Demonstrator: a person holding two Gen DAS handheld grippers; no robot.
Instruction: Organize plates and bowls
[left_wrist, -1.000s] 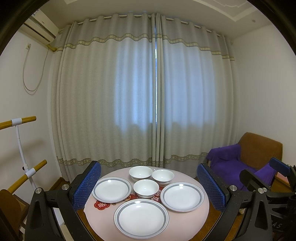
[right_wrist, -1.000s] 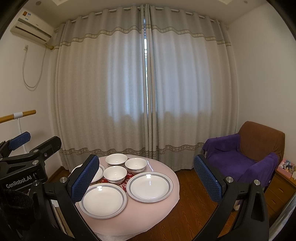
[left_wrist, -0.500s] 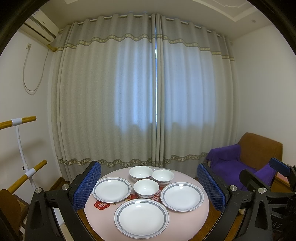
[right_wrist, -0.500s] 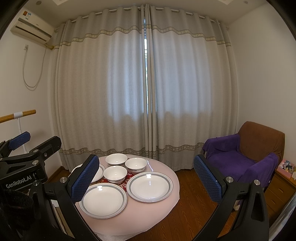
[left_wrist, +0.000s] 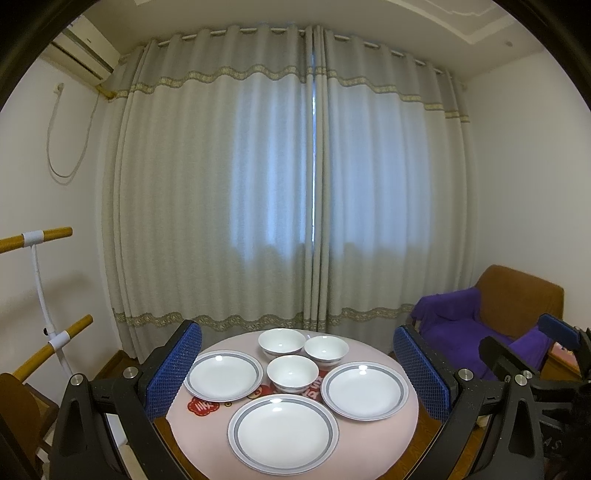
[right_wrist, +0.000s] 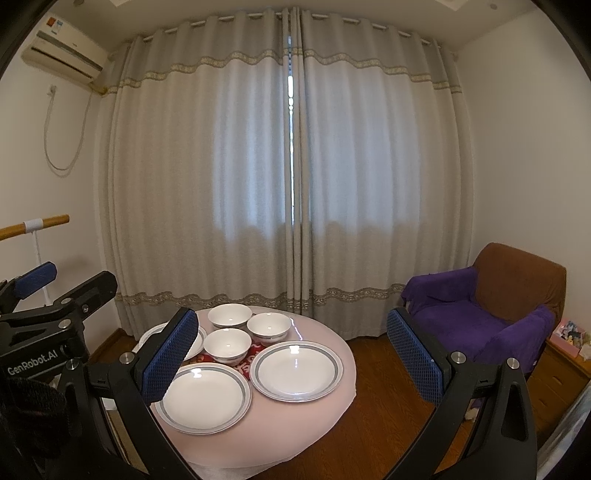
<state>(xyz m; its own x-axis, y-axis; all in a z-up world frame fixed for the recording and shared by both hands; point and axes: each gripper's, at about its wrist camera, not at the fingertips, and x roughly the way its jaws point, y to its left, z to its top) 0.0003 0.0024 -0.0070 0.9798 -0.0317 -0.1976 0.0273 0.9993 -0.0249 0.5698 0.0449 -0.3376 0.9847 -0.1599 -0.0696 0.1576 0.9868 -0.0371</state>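
A round table with a pink cloth (left_wrist: 373, 446) carries three white grey-rimmed plates: left plate (left_wrist: 223, 375), near plate (left_wrist: 283, 432), right plate (left_wrist: 365, 390). Three white bowls cluster behind them: front bowl (left_wrist: 292, 373), back left bowl (left_wrist: 281, 342), back right bowl (left_wrist: 326, 351). In the right wrist view the right plate (right_wrist: 296, 370), near plate (right_wrist: 202, 397) and front bowl (right_wrist: 227, 345) show. My left gripper (left_wrist: 297, 363) is open and empty, held above and before the table. My right gripper (right_wrist: 288, 352) is open and empty, to the table's right.
Long grey curtains (left_wrist: 295, 184) hang behind the table. An armchair with a purple cover (right_wrist: 491, 310) stands at the right on the wood floor (right_wrist: 376, 384). A white rack with wooden bars (left_wrist: 40, 295) stands at the left. A wooden chair back (left_wrist: 18, 410) is at the near left.
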